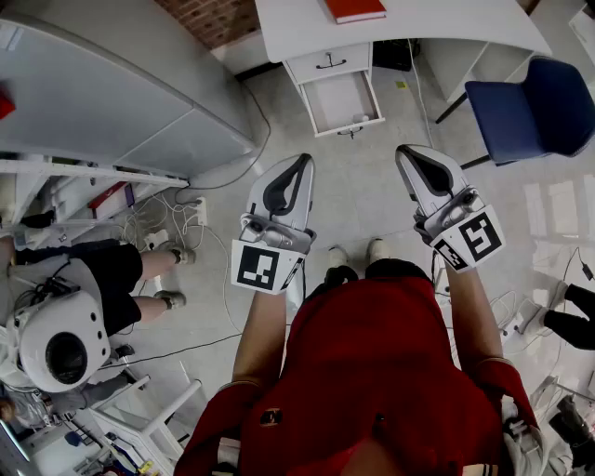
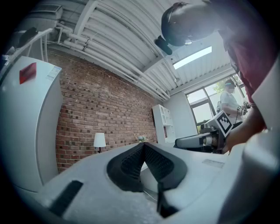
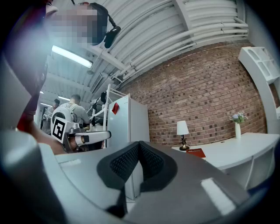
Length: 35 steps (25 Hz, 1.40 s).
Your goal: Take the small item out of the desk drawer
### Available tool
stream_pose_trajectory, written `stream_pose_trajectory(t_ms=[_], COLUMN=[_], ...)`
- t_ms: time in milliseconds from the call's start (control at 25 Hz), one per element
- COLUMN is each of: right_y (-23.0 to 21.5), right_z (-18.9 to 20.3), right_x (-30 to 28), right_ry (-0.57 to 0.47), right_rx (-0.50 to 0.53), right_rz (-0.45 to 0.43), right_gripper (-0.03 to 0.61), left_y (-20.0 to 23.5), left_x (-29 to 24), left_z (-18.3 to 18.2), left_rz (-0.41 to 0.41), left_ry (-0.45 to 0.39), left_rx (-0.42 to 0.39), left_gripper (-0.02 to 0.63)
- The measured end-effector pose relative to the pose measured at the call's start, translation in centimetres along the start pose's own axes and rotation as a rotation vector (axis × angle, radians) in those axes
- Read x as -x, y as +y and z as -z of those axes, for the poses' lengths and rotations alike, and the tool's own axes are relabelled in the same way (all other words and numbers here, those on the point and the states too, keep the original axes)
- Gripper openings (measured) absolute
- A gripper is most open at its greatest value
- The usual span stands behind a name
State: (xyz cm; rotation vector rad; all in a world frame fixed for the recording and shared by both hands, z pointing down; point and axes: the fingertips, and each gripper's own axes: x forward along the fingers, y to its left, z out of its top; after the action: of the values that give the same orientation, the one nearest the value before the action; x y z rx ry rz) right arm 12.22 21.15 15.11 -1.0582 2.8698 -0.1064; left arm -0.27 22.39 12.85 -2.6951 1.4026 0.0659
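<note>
In the head view a white desk (image 1: 437, 23) stands far ahead, with a drawer unit under it. Its lower drawer (image 1: 321, 102) is pulled open, and a small pale item (image 1: 360, 118) lies near the drawer's front right corner. My left gripper (image 1: 303, 160) and right gripper (image 1: 402, 151) are held at waist height, well short of the drawer, and point toward it. Both are shut with nothing between the jaws. The left gripper view shows my left gripper (image 2: 143, 144) with its pads meeting at the tip. The right gripper view shows my right gripper (image 3: 139, 143) the same way.
A red book (image 1: 354, 9) lies on the desk and a blue chair (image 1: 532, 107) stands to the right of it. A large white cabinet (image 1: 102, 93) fills the left. Another person (image 1: 112, 274) sits at the left near cables on the floor. A lamp (image 3: 181, 131) stands by the brick wall.
</note>
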Motion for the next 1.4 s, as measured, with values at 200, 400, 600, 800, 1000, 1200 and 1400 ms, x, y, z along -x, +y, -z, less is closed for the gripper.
stream_pose_trajectory(t_ms=[200,400,600,800,1000,1200,1400], right_y=[-1.1,-2.6,-4.6,-7.1,-8.3,-9.5,-10.9], right_z=[0.1,0.2,-0.1,0.3,0.7,1.5,3.2], right_x=[0.2,0.6,1.3,1.7,1.8,-0.2,-4.1], right_ry=[-0.002,0.004,0.001,-0.005,0.003,0.026,0.061], right_rx=[-0.007,-0.010,-0.018,-0.032,-0.027,-0.016,0.005], right_rz=[-0.012,-0.016,-0.027,-0.043,-0.062,-0.071,-0.059], right_gripper=[0.011,0.012,0.012,0.011,0.012,0.012,0.012], left_y=[-0.3,-0.7,-1.2,-2.0,-2.6,-0.8,2.7], left_x=[-0.8,-1.8,-3.0,-4.1,-4.8,-6.1,-8.0], left_z=[0.8,1.0,0.9,1.3,1.8,2.4,4.6], left_rz=[0.006,-0.005,-0.030,-0.053,-0.076,-0.086,-0.071], left_ry=[0.013,0.029,0.043,0.073,0.087,0.083,0.072], left_rx=[-0.021,-0.036,-0.050,-0.075,-0.079,-0.075,-0.060], left_gripper=[0.005,0.005,0.005,0.005,0.005,0.005,0.005])
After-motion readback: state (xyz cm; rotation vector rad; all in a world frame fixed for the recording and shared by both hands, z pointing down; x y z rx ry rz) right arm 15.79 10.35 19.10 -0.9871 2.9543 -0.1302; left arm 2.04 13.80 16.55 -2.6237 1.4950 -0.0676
